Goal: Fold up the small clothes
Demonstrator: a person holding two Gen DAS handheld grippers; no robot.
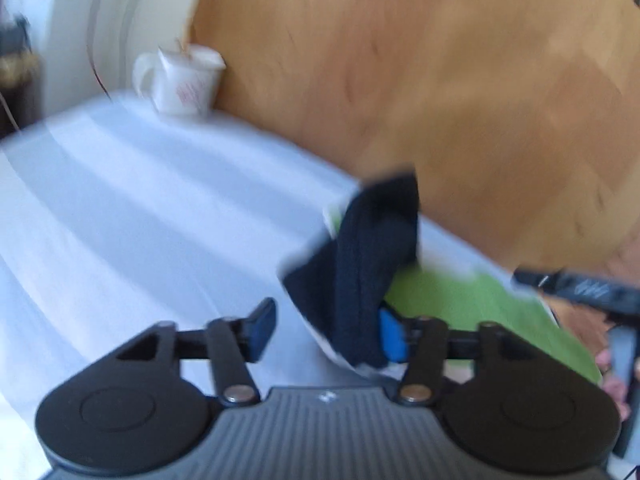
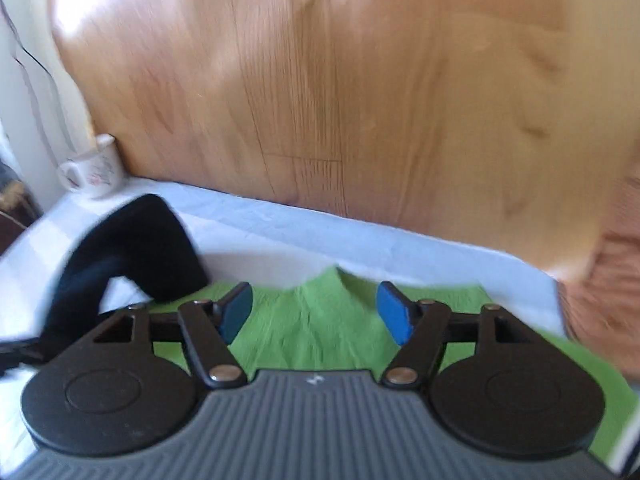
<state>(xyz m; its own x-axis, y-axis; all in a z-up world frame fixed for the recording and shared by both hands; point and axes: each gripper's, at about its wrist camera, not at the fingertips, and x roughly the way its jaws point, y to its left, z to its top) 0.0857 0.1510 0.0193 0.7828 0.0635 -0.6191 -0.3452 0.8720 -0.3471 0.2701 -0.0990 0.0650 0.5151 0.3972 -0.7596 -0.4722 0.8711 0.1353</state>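
Left gripper (image 1: 326,330) jaws stand apart; dark navy garment (image 1: 360,264) sits bunched between them, touching the right-hand blue pad (image 1: 390,336), clear gap to the other pad, so not clamped. Right gripper (image 2: 316,312) jaws also apart, nothing between them, hovering over the green garment (image 2: 316,328), which lies spread flat on the white sheet (image 2: 280,232). Navy piece rests partly on the green one's edge, partly on the sheet. Further back: white mug (image 1: 180,80) at the sheet's far corner, against the wood panel (image 2: 320,80).

Risks, as judgement: navy bundle is loose and humped, so closing the left jaws now could pinch several layers at once and drag it out of shape. It overlaps the green cloth, so lifting either one may pull the other along. Both frames are blurred, so exact edges are hard to tell.

View differences: left wrist view shows pad contact with the navy fabric, plus the other tool's dark body and fingers of a hand (image 1: 612,384) at the right edge. Right wrist view alone shows the green garment's notched far edge and the navy piece arched up.
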